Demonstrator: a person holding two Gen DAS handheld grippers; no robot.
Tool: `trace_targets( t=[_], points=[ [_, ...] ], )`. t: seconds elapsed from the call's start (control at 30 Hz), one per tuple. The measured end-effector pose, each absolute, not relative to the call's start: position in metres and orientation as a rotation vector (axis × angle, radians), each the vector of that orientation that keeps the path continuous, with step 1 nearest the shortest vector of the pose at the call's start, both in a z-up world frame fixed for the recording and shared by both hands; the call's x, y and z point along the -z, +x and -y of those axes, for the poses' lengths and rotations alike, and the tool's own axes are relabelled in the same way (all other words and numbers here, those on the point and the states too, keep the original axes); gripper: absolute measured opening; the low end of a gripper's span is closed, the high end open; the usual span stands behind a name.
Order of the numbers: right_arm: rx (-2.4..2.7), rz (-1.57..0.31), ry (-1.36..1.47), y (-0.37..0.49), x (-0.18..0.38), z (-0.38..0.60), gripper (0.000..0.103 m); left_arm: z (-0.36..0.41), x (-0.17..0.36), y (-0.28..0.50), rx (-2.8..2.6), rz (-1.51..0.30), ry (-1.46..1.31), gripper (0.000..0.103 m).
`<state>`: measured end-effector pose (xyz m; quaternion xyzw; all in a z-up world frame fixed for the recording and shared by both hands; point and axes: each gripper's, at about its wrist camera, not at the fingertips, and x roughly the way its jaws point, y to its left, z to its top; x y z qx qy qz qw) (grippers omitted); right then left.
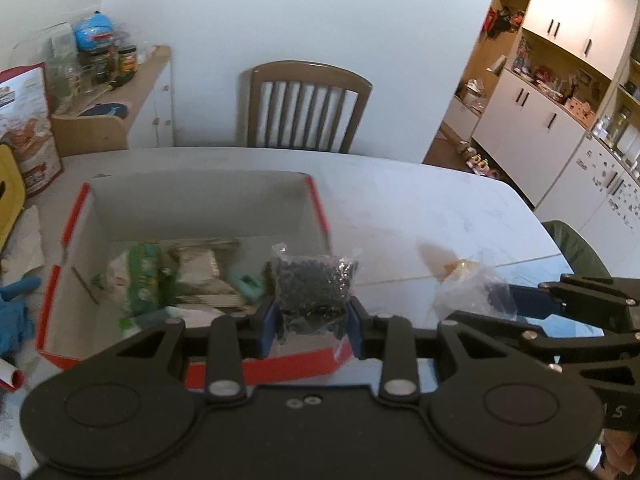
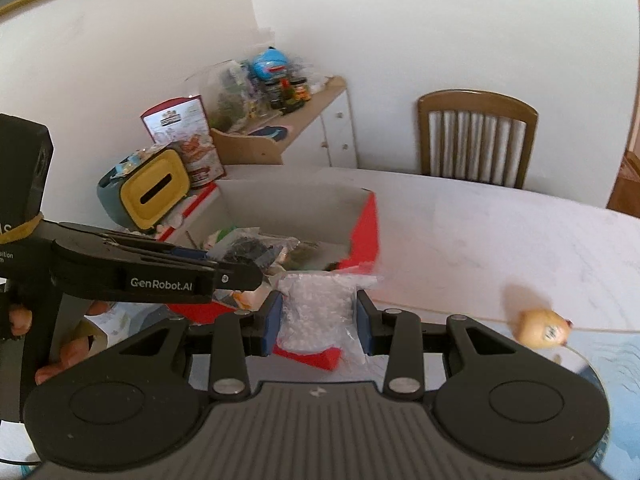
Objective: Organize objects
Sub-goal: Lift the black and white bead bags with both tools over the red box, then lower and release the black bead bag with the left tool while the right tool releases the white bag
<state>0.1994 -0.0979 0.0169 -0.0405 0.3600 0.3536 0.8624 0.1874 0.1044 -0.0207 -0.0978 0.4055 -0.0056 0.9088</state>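
Left wrist view shows the left gripper [image 1: 311, 318] pinching a small clear bag of dark beads [image 1: 312, 284] at centre frame, held over the near edge of the open red-edged box [image 1: 68, 220], which fills the left-centre of the picture and already holds several packets. The bag looks light and floppy, its fill loose, so it is likely to sag and shift around the pads; a hold across the packed middle, as here, seems safer than the slick, empty plastic at its top. At the right edge of this view the right gripper [image 1: 500, 298] shows side-on with pale plastic at its tip, too indistinct to read. Right wrist view settles it: the right gripper [image 2: 318, 318] is closed on a clear bag of white beads [image 2: 316, 312] at lower centre, just in front of the box's red near corner [image 2: 364, 232], and equally soft and crinkly. This view alone shows a small yellowish toy [image 2: 542, 328] on the white table [image 2: 480, 232] at lower right, and the person's fingers [image 2: 24, 320] at lower left.
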Motion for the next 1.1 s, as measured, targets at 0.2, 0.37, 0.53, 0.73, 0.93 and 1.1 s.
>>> trace_targets(
  t=[0.2,0.37,0.53,0.73,0.93,1.1],
  points=[
    [-0.759,-0.755,-0.114,0.207,-0.017,0.061,0.037,-0.138,0.018,0.193,-0.014,-0.824,-0.203,0.034],
    [-0.757,-0.754,-0.153,0.219,-0.013,0.033,0.037,-0.164,0.018,0.202,-0.051,-0.814,-0.187,0.034],
    [-0.744,-0.748,-0.189,0.235,-0.007,0.007,0.037,-0.186,0.025,0.216,-0.089,-0.819,-0.167,0.034],
    [-0.723,-0.768,-0.238,0.260,0.012,-0.020,0.037,-0.201,0.042,0.239,-0.112,-0.845,-0.134,0.034],
    [-0.702,-0.799,-0.301,0.279,0.039,-0.044,0.037,-0.208,0.062,0.262,-0.103,-0.881,-0.117,0.034],
    [-0.710,-0.829,-0.355,0.285,0.062,-0.060,0.037,-0.209,0.079,0.278,-0.082,-0.917,-0.101,0.034]
  ],
)
